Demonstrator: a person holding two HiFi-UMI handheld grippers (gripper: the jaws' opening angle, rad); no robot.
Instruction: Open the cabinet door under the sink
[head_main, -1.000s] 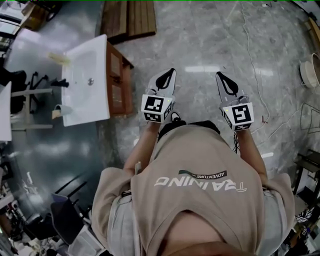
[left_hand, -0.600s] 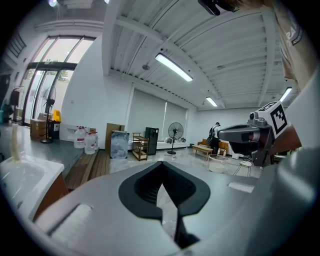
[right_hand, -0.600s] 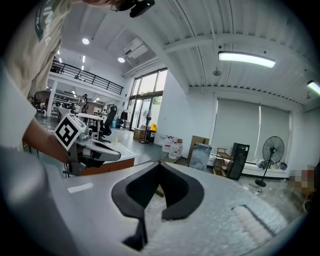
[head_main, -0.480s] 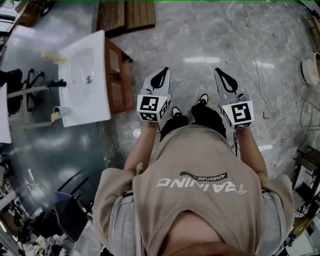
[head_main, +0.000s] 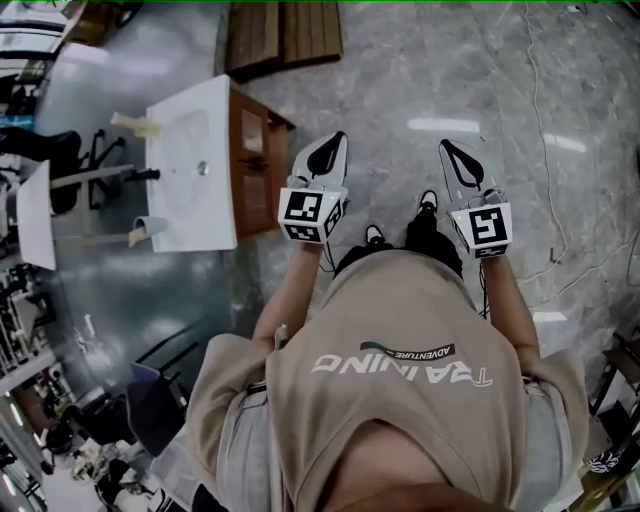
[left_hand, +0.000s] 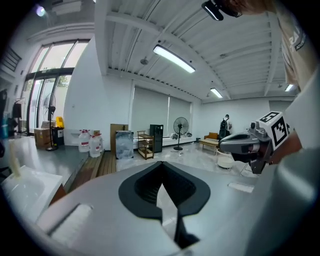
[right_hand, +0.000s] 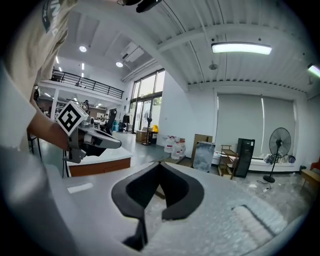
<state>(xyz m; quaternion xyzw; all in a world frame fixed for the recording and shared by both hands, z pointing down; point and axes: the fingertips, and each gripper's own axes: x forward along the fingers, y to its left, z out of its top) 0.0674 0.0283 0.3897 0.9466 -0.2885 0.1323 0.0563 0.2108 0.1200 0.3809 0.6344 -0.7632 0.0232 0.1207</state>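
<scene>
Left gripper (head_main: 330, 157) and right gripper (head_main: 456, 163) both have jaws pressed together with nothing between them, side by side above the floor (head_main: 400, 80); the wooden cabinet (head_main: 258, 165) under the white sink (head_main: 190, 165) stands near the left gripper's left.

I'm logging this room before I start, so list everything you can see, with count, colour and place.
sink: one, white, on top of the cabinet, to the person's left
cabinet: one, brown wood, under the sink
planks: one stack, brown, on the floor beyond the sink
water jugs: a few, white, by the far wall
fan: one, black, standing near the far wall
floor: grey, glossy
shirt: one, beige, on the person
left gripper: one, grey, shut, empty, beside the cabinet
right gripper: one, grey, shut, empty, over open floor
</scene>
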